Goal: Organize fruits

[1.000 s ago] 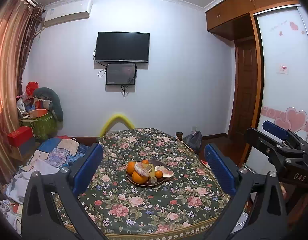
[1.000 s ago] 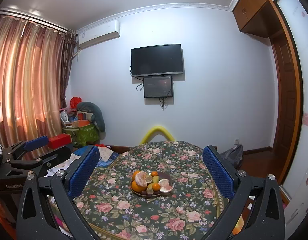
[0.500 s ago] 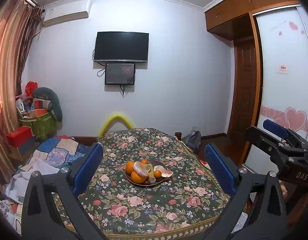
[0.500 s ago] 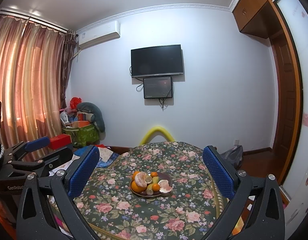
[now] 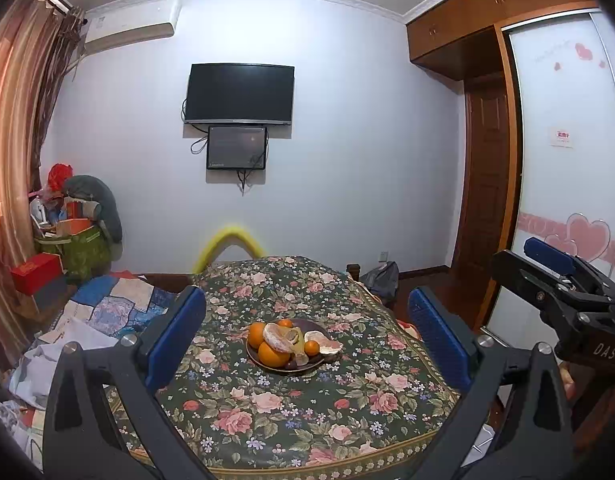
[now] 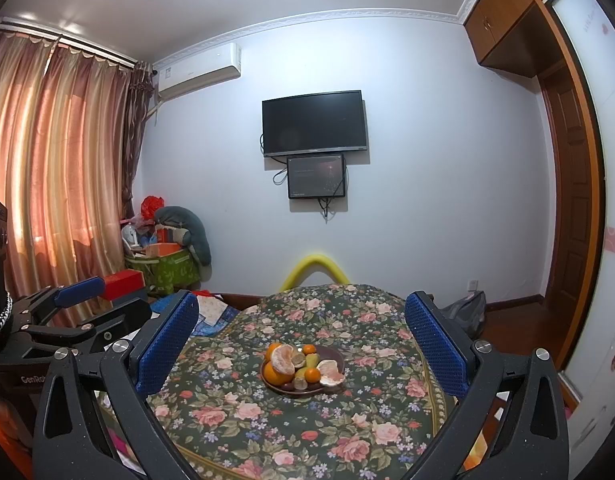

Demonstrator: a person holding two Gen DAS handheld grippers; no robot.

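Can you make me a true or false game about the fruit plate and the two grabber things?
1. The round dark plate of fruit sits on the floral tablecloth. True.
2. The left blue-padded gripper is squeezing an orange. False: it is open and holds nothing.
3. A peeled orange lies on top of the pile. True.
4. The right blue-padded gripper is shut. False: its jaws stand wide apart.
5. The black television stands on the table. False: it hangs on the wall.
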